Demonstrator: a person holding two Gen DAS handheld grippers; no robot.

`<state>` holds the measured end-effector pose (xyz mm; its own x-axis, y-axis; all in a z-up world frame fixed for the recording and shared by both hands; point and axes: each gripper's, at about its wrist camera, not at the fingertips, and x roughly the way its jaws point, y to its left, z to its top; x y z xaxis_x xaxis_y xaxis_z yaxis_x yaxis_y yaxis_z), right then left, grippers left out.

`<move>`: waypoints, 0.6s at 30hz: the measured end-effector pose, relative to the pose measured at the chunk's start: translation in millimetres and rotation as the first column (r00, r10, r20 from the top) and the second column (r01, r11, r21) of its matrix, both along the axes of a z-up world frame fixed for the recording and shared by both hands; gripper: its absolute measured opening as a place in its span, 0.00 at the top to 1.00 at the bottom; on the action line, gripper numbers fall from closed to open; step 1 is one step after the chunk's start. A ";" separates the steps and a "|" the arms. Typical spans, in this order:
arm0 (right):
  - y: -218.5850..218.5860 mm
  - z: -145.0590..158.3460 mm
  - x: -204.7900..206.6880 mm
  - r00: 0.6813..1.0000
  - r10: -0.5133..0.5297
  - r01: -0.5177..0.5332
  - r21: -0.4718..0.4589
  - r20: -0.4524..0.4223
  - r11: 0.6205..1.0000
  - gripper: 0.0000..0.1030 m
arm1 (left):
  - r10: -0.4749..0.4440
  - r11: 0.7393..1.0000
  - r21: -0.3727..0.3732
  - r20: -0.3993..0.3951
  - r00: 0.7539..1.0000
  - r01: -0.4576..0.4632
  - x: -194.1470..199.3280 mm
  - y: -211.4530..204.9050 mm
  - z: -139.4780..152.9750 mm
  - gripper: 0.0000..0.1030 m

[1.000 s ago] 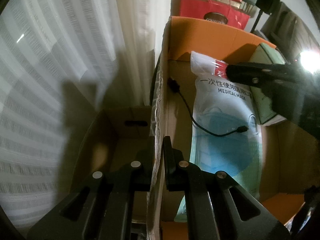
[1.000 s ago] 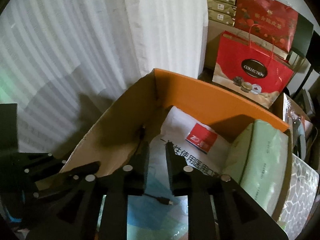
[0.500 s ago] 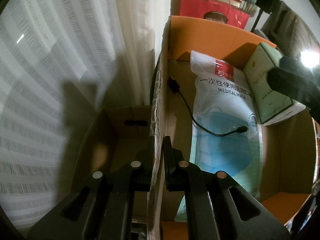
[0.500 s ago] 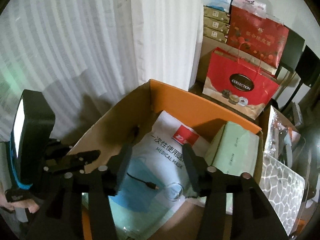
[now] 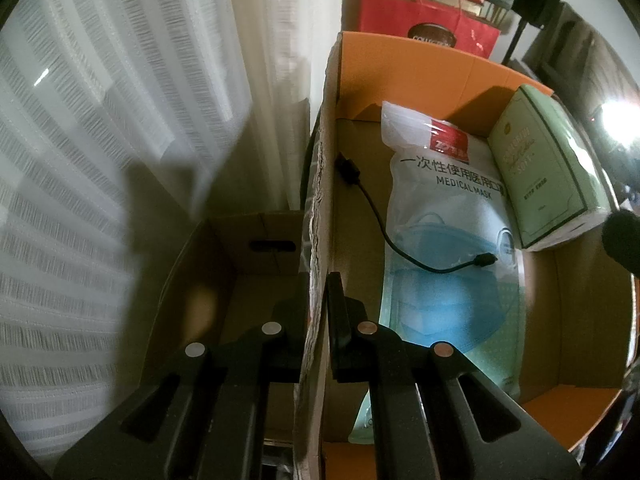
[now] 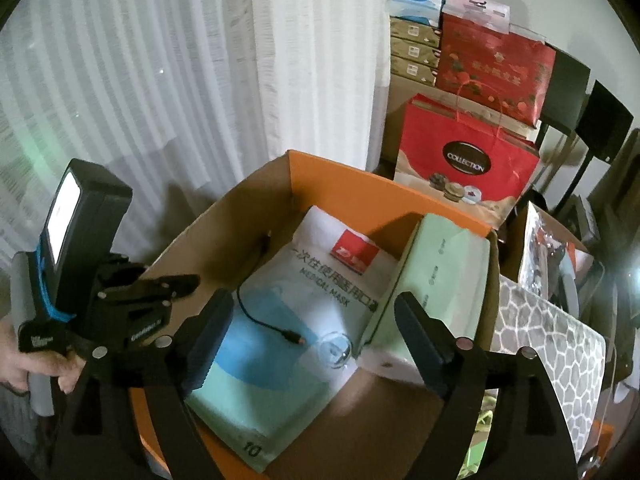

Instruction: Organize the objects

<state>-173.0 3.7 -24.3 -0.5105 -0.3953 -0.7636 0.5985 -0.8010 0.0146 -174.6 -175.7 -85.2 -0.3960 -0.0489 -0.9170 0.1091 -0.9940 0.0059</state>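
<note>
Pinching the left wall of the orange-lined brown cardboard box (image 5: 320,184), the left tongs (image 5: 318,300) sit closed on the cardboard, one finger outside, one inside. Just right of them, inside the box, a thin black cable (image 5: 384,228) trails onto a flat white-and-blue plastic medical mask packet (image 5: 448,240). Further right a pale green tissue pack (image 5: 548,168) leans on the packet's edge. The right tongs (image 6: 308,344) hang above the box, spread wide, holding nothing, mask packet (image 6: 304,312) between their fingers
</note>
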 end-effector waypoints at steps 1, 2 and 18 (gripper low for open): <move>1.8 0.0 1.4 1.000 -0.002 0.002 0.000 0.000 1.000 0.17 | 0.000 1.000 -0.001 0.000 1.000 0.000 0.1 0.0 -0.1 0.93; 3.9 0.0 2.3 1.000 -0.005 0.005 -0.003 0.002 1.000 0.17 | -0.001 1.000 -0.001 0.000 1.000 0.001 -0.1 -0.1 0.0 0.93; 48.4 10.0 18.0 0.998 -0.055 0.056 -0.046 0.027 0.997 0.13 | 0.003 1.000 0.002 -0.001 1.000 -0.003 0.2 -1.8 0.1 0.93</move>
